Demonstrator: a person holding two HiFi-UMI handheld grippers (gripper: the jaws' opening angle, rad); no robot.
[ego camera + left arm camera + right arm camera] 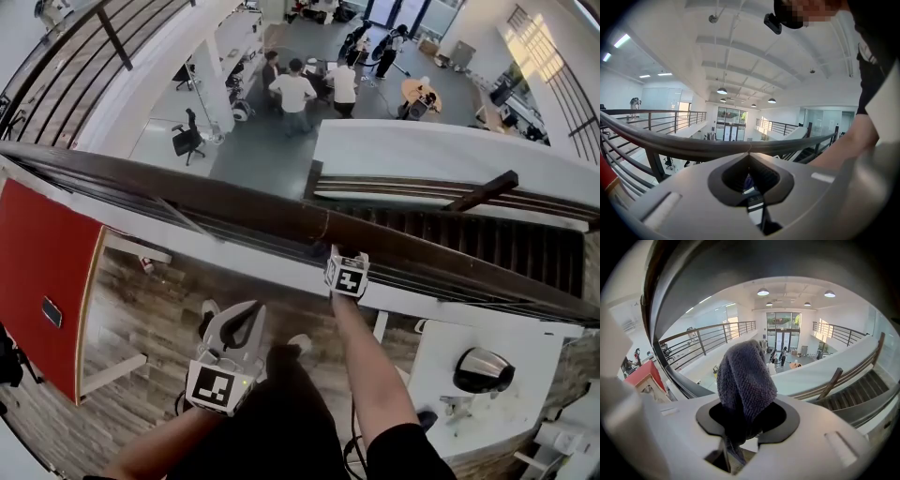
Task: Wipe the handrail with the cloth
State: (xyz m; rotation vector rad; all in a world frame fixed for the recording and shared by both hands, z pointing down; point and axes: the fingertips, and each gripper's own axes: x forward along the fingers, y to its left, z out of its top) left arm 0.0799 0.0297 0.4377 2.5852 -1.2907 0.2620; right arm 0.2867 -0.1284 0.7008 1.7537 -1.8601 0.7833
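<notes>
The grey cloth (745,376) looks soft, light and floppy, best pinched in a bunch. The right gripper (345,265) clenches its lower folds, close up against the dark handrail (234,202). The left gripper (749,153) hangs nearer me, jaws pressed together on nothing.

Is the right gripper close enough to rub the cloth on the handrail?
Probably yes. The right gripper, shut on the cloth, sits right by the handrail with nothing between them. Whether the cloth touches the rail, I can't tell.
</notes>
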